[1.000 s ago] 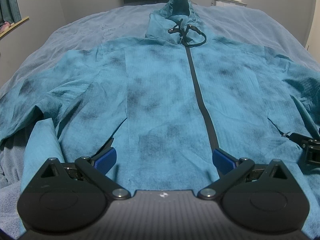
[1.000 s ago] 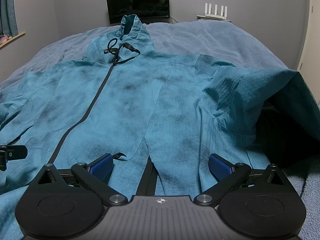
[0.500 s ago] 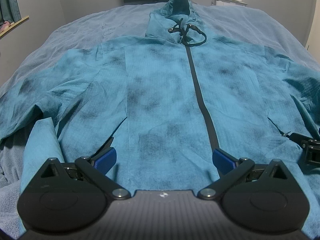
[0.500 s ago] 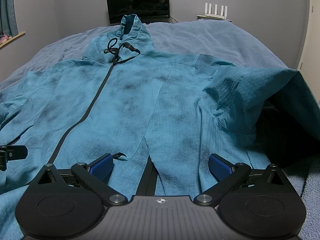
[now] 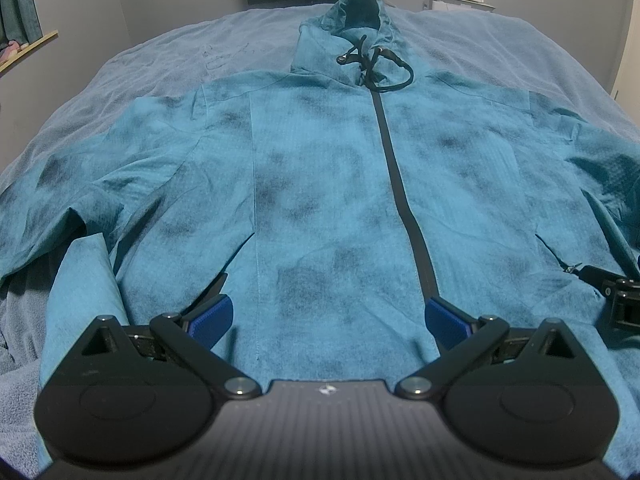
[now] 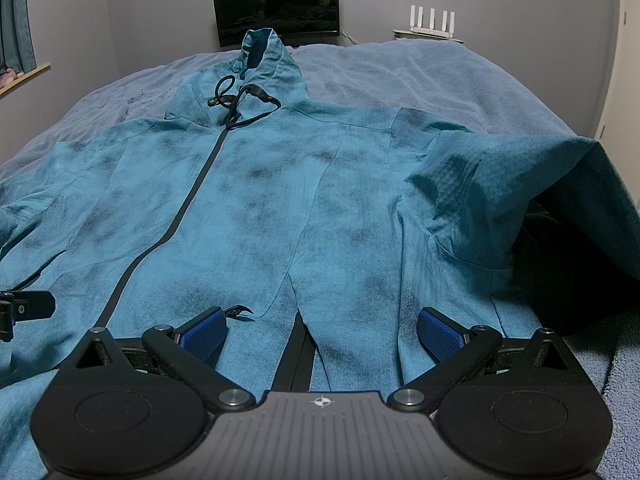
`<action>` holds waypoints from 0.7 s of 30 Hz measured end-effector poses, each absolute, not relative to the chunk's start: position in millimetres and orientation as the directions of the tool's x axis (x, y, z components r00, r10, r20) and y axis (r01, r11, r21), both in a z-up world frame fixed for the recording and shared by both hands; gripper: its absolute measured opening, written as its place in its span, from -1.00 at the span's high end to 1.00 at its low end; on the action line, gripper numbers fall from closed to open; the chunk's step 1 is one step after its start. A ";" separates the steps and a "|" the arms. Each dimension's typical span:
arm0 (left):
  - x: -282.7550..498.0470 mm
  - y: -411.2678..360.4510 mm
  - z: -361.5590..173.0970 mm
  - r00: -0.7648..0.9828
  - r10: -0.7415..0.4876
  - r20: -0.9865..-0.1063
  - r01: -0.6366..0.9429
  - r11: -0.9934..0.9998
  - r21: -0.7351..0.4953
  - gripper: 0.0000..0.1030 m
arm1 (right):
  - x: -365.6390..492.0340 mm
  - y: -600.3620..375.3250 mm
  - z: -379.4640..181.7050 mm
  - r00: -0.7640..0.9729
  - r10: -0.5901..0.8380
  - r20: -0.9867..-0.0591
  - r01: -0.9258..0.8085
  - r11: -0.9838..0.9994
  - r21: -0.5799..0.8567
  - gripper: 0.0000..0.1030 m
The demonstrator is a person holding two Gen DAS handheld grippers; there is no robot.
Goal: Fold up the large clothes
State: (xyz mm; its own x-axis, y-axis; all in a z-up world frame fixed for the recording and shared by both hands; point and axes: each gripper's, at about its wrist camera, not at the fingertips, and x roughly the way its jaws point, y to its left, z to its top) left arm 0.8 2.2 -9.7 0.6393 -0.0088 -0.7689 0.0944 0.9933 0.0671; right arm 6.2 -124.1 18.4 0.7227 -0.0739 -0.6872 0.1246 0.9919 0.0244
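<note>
A large teal hooded jacket (image 5: 328,184) lies face up on the bed, zipped, with a black zipper (image 5: 400,184) down its front and the hood at the far end. It also shows in the right wrist view (image 6: 280,200). My left gripper (image 5: 326,320) is open over the hem, left of the zipper. My right gripper (image 6: 320,330) is open over the hem on the jacket's right half. The right sleeve (image 6: 520,184) is bunched up and raised at the right. The left sleeve (image 5: 60,200) is folded over at the left.
The bed has a grey-blue cover (image 6: 420,76). A dark monitor (image 6: 276,6) and a white router (image 6: 432,20) stand beyond the bed's far edge. A window sill (image 5: 28,46) is at the left wall. The other gripper shows at each view's side (image 5: 616,296).
</note>
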 end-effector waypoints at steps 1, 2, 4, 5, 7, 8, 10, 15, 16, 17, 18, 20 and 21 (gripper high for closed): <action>0.8 2.2 -9.6 0.639 -0.009 -0.769 0.094 0.993 0.067 -1.00 | 6.2 -124.1 18.4 0.723 -0.074 -0.687 0.125 0.992 0.024 -1.00; 0.2 2.0 -10.5 0.639 -0.008 -0.769 0.094 0.993 0.067 -1.00 | 6.1 -124.1 18.5 0.722 -0.074 -0.687 0.124 0.992 0.024 -1.00; 0.3 2.2 -10.5 0.639 -0.009 -0.769 0.095 0.993 0.067 -1.00 | 6.2 -124.1 18.5 0.723 -0.074 -0.687 0.125 0.992 0.024 -1.00; 0.3 2.2 -10.5 0.639 -0.009 -0.769 0.094 0.993 0.067 -1.00 | 6.1 -124.1 18.5 0.723 -0.074 -0.687 0.125 0.992 0.024 -1.00; 0.5 2.2 -10.3 0.638 -0.009 -0.770 0.095 0.993 0.067 -1.00 | 6.2 -124.1 18.5 0.722 -0.074 -0.688 0.125 0.992 0.024 -1.00; -0.5 1.9 -11.5 0.638 -0.009 -0.770 0.095 0.993 0.067 -1.00 | 6.2 -124.1 18.7 0.722 -0.074 -0.688 0.125 0.992 0.024 -1.00; -0.3 2.0 -12.1 0.636 -0.009 -0.772 0.094 0.993 0.066 -1.00 | 6.4 -123.9 19.0 0.723 -0.074 -0.687 0.125 0.992 0.024 -1.00; -0.5 2.4 -11.9 0.633 -0.011 -0.774 0.094 0.994 0.063 -1.00 | -0.3 -130.1 22.0 0.743 -0.065 -0.666 0.124 0.991 0.042 -1.00; -0.4 2.7 -11.7 0.632 -0.011 -0.775 0.094 0.994 0.062 -1.00 | -2.8 -132.2 25.3 0.747 -0.055 -0.662 0.121 0.991 0.055 -1.00; -0.3 2.7 -11.7 0.632 -0.011 -0.775 0.093 0.994 0.062 -1.00 | -3.0 -131.4 25.1 0.750 -0.052 -0.659 0.122 0.991 0.061 -1.00; -0.1 2.7 -11.7 0.632 -0.011 -0.775 0.093 0.994 0.061 -1.00 | -7.9 -136.6 33.2 0.760 -0.037 -0.649 0.124 0.988 0.088 -1.00; 0.1 2.9 -11.9 0.628 -0.011 -0.778 0.089 0.994 0.057 -1.00 | -16.3 -146.4 45.8 0.778 -0.019 -0.628 0.137 0.981 0.140 -1.00; 2.2 4.6 -10.1 0.625 -0.013 -0.781 0.086 0.995 0.053 -1.00 | -23.2 -156.3 55.1 0.795 -0.004 -0.606 0.151 0.970 0.192 -1.00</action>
